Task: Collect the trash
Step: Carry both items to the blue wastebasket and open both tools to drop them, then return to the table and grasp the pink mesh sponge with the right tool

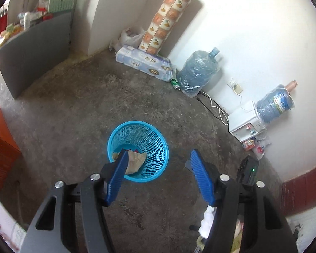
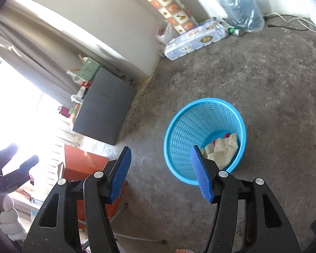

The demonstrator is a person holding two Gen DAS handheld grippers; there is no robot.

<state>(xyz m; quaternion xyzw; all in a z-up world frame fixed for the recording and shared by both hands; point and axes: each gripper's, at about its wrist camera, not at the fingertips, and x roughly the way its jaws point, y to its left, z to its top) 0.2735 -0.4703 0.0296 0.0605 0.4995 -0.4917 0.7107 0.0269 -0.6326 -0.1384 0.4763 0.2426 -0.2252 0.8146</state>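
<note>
Both tongs are spread, nothing between the blue pads on either side.

Left tongs [image 1: 157, 154] hang above the concrete floor [image 1: 78, 109], pointing down at an angle. The left pad overlaps the near rim of the blue mesh basket [image 1: 155, 145] in view; the right pad is over bare floor beside it. I can't tell whether the pad touches the rim.

Right tongs [image 2: 161, 149] are also empty. The right pad overlaps the basket [image 2: 185, 130] rim in that view, the left pad is over floor.

Trash: crumpled tan paper [image 1: 137, 160] lies at the bottom of the basket, with a bit of red wrapper [image 1: 131, 148] just behind it. From the right wrist view the same paper [image 2: 223, 147] sits against the far inner wall, red scrap beside it.

The basket stands upright on the floor, well apart from the walls.

More loose stuff on the floor: a green can [image 1: 176, 83] lies on its side touching the wrapped water jug [image 1: 197, 71], next to the toilet-roll pack [image 1: 145, 62]. A white plastic bag [image 1: 128, 37] sits in the corner. Small wrappers [image 1: 256, 145] lie by the white dispenser [image 1: 245, 121] at the right wall. White crumpled tissue [image 1: 207, 221] shows at the bottom of the left wrist view, partly hidden behind the tong frame.

A grey counter [image 1: 35, 48] stands at the left wall with clutter on top.
</note>
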